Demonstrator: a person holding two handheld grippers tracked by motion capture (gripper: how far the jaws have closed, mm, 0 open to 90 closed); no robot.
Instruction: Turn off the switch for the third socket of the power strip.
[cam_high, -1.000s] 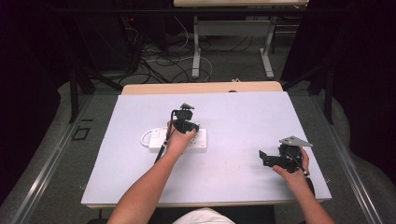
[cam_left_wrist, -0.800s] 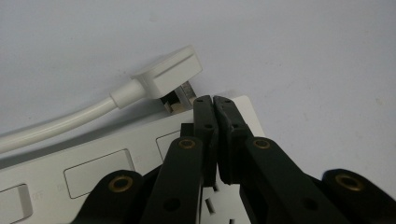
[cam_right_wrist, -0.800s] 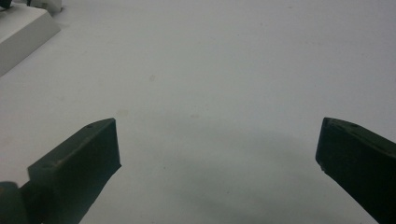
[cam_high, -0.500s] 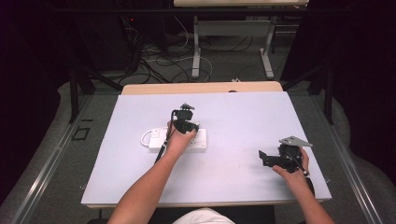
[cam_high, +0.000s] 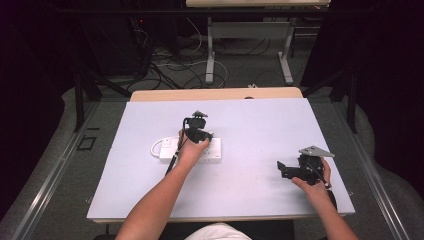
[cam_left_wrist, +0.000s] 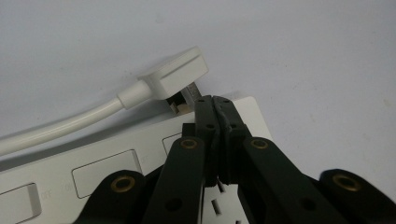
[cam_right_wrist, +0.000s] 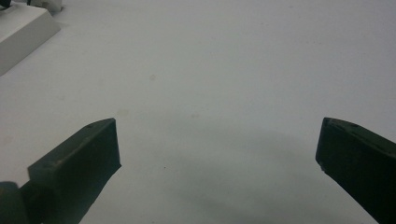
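Left gripper view: the left claw (cam_left_wrist: 215, 100) is closed tight, gripping nothing, its tips on the strip (cam_left_wrist: 107, 158) beside the half-pulled plug (cam_left_wrist: 175, 77). Faint switch lettering is unreadable. High view: the strip (cam_high: 214, 150) lies mid-bench (cam_high: 260, 125). The right claw (cam_right_wrist: 217, 144) gapes empty. Both hands sit as before.

**White table top, power strip left of centre**

The things are carried by a table (cam_high: 250, 125) whose top is covered in white, with a strip of pale wood left bare along the far edge. A white power strip (cam_high: 212, 152) is seen lying flat on it, left of centre (its white cord (cam_high: 156, 146) looped on the surface at its left end). A white plug (cam_left_wrist: 180, 74) is seen tilted at the strip's end.
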